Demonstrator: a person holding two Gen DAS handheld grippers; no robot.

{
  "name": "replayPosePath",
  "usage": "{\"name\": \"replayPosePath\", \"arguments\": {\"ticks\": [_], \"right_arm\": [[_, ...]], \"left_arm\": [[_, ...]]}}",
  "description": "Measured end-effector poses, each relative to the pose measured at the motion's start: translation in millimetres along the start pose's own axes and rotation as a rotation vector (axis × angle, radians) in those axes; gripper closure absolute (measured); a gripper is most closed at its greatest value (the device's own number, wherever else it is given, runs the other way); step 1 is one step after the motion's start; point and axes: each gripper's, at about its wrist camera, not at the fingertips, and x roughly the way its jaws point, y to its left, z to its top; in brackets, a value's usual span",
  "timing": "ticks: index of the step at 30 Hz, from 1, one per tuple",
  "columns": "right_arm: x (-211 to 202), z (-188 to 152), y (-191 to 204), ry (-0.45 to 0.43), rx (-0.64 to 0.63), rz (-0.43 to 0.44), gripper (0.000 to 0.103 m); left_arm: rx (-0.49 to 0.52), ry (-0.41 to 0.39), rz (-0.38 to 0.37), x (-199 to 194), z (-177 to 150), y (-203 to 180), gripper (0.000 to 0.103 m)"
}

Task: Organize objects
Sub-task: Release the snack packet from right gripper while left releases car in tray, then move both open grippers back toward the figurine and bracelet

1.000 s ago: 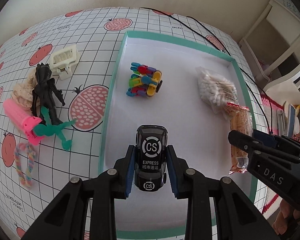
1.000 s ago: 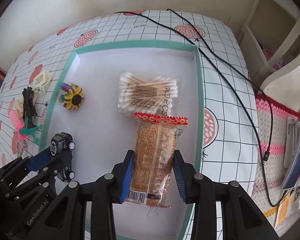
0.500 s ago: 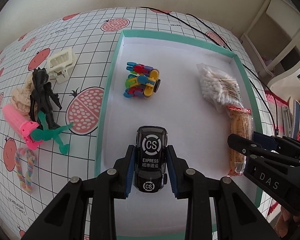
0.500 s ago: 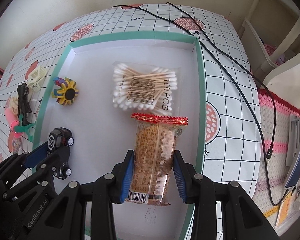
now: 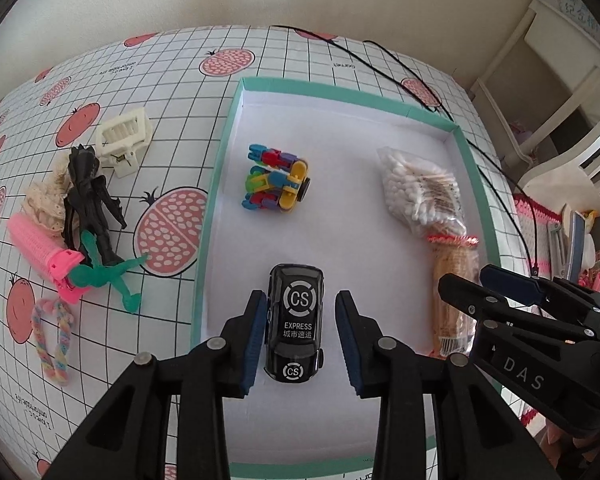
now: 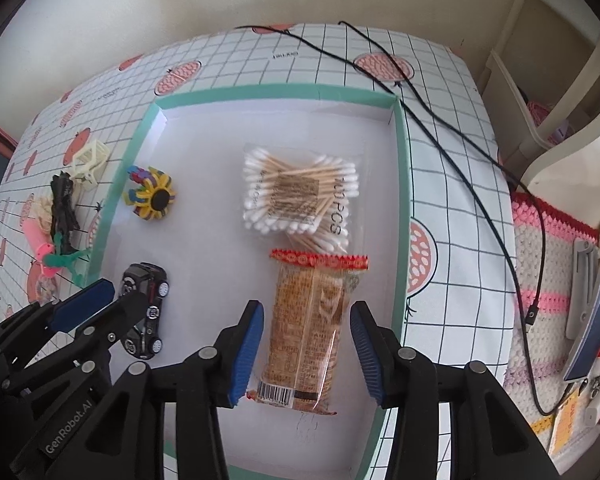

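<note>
A black toy car (image 5: 296, 322) marked "CS EXPRESS" lies on the white floor of the teal-rimmed tray (image 5: 216, 184). My left gripper (image 5: 301, 338) is open around it, pads apart from its sides. It also shows in the right wrist view (image 6: 146, 312). An orange snack packet (image 6: 306, 334) lies in the tray's right part. My right gripper (image 6: 306, 354) is open around it, pads clear of it. A bag of cotton swabs (image 6: 300, 194) lies just beyond the packet. A colourful block toy (image 5: 276, 182) sits further in.
Left of the tray on the gridded cloth lie a cream hair clip (image 5: 124, 140), a black figure (image 5: 90, 196), a pink hair roller (image 5: 42, 250), a green figure (image 5: 104, 276) and a pastel braided loop (image 5: 52, 340). A black cable (image 6: 460, 168) runs along the tray's right side.
Both grippers have opened: the left let go of the toy car and the right let go of the snack packet. Both objects now rest in the tray.
</note>
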Motion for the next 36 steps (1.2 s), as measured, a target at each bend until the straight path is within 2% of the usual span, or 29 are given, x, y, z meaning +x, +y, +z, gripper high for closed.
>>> {"name": "replayPosePath", "arguments": {"ticks": [7,9,10,12,15,19,23,26,29,36], "right_arm": [[-22,20,14,-0.073,0.000,0.010,0.054],[-25,21,21,-0.086,-0.005,0.013,0.054],[-26,23,22,-0.090,-0.006,0.018,0.054],[-26,24,23,-0.101,0.009,0.026,0.045],[-28,23,28,-0.112,0.010,0.032,0.037],[-28,24,30,-0.127,0.014,0.041,0.025],[-29,25,33,-0.146,0.026,0.038,0.008],[-29,26,34,-0.154,0.042,0.040,0.000],[-30,28,35,-0.164,0.055,0.042,0.000],[-34,34,49,-0.180,0.049,0.052,0.000]], "left_arm": [[-0.016,-0.074,-0.006,-21,9,5,0.067],[-0.035,-0.091,-0.006,-27,9,12,0.065],[-0.045,-0.096,-0.007,-28,11,14,0.060],[-0.061,-0.101,0.002,-29,14,21,0.056],[-0.090,-0.108,0.018,-31,18,33,0.052],[-0.138,-0.131,0.028,-33,20,51,0.032],[-0.163,-0.155,0.046,-39,21,66,0.014],[-0.176,-0.176,0.057,-45,22,76,0.007],[-0.184,-0.193,0.067,-50,23,85,0.001],[-0.206,-0.230,0.085,-64,23,112,0.001]]}}
